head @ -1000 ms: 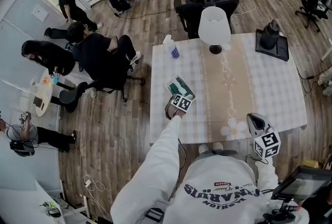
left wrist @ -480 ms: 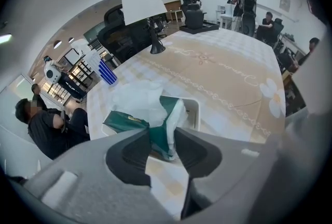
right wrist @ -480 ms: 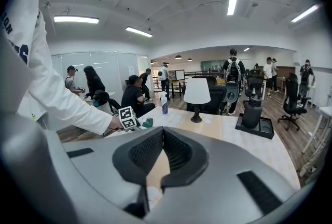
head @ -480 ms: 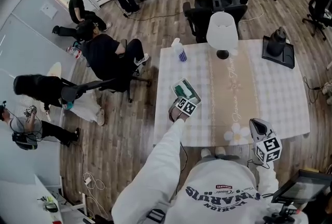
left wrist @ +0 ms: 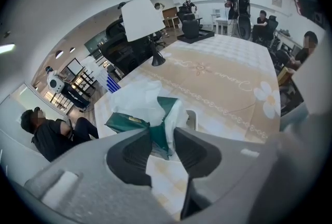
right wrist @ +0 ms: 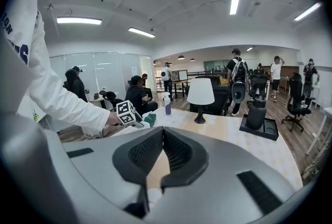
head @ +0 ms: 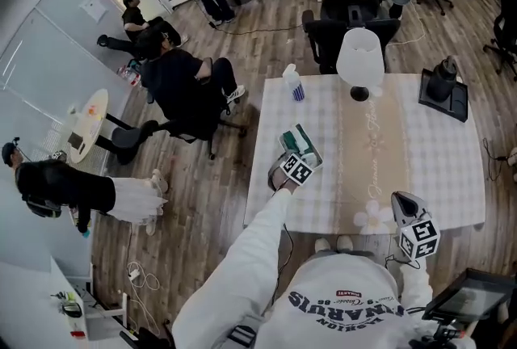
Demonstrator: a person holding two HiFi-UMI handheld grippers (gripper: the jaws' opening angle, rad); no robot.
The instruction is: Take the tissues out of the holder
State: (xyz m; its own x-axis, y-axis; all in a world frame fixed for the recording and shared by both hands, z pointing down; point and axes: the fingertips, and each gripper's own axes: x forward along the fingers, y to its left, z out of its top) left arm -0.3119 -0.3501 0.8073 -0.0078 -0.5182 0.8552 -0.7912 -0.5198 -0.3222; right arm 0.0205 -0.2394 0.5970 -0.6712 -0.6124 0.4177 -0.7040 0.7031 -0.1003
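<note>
A green tissue pack [head: 300, 144] with white tissue [left wrist: 136, 99] puffing out of it sits at the left side of the checked table [head: 436, 170]. My left gripper [head: 292, 168] is at its near end. In the left gripper view a green corner of the pack [left wrist: 155, 137] runs down between the jaws, which have just been closing and now pinch it. A small white part [left wrist: 192, 119] shows just behind the pack. My right gripper [head: 404, 206] hangs shut and empty over the table's near right edge, far from the pack; its pads [right wrist: 174, 148] meet.
A white lamp [head: 360, 56] stands at the far middle of the table. A spray bottle [head: 293, 83] is at the far left corner and a black jug on a black tray [head: 443, 85] at the far right. Office chairs [head: 347, 16] stand beyond, and people sit to the left.
My left gripper has risen a little with the green pack's corner between its jaws, and the pack's near end has come up with it. The right gripper has stayed put.
</note>
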